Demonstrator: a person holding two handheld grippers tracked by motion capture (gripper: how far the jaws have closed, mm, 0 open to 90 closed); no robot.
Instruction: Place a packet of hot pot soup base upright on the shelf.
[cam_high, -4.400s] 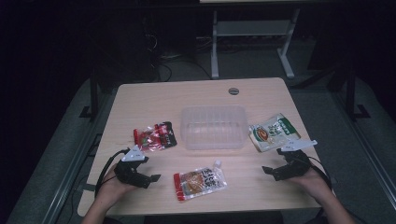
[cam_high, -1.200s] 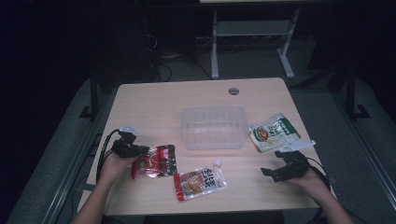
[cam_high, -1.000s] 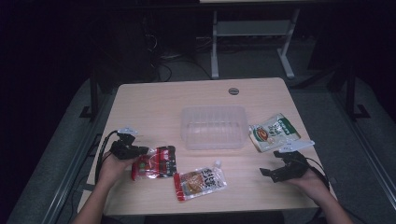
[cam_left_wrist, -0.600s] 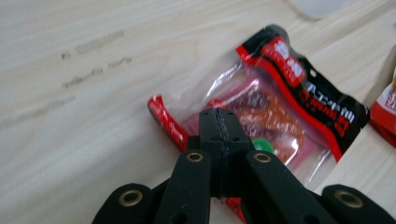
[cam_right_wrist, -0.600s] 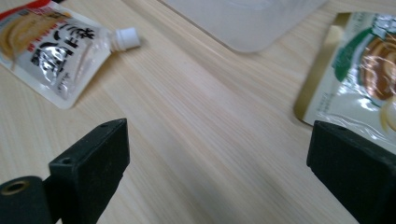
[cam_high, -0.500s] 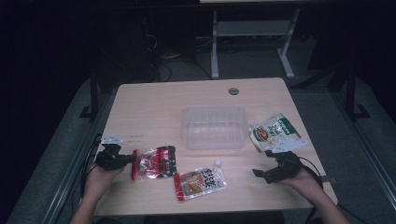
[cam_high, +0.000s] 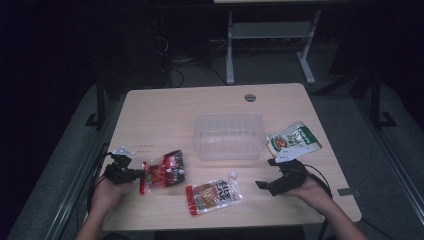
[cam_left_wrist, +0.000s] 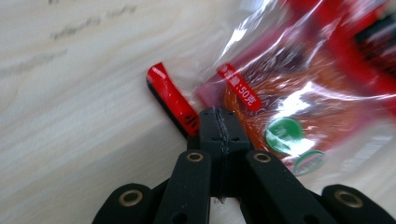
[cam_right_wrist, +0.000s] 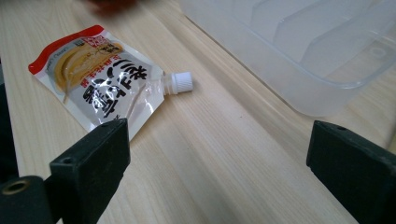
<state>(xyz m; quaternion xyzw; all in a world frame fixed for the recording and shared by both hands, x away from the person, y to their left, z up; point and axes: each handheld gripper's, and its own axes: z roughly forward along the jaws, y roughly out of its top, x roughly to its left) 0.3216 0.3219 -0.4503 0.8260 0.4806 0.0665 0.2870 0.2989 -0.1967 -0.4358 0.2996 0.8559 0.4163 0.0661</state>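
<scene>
Three packets lie outside the empty clear tub (cam_high: 228, 136). The red packet (cam_high: 163, 171), left on the tabletop (cam_high: 165, 115), is clenched at its edge by the left tool (cam_left_wrist: 218, 128); the right tool (cam_right_wrist: 219, 163) is held released near the spouted pouch (cam_right_wrist: 100, 81).

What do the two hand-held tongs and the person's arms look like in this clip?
Both tongs are matte black. The left tongs have flat ribbed pads on linkage arms with brass-coloured pivot rivets; the right tongs show blocky rectangular pads. In the high view each carries a pale grey three-cornered plate on top and trails a black cable. The forearms are bare, with no sleeves in frame.
</scene>
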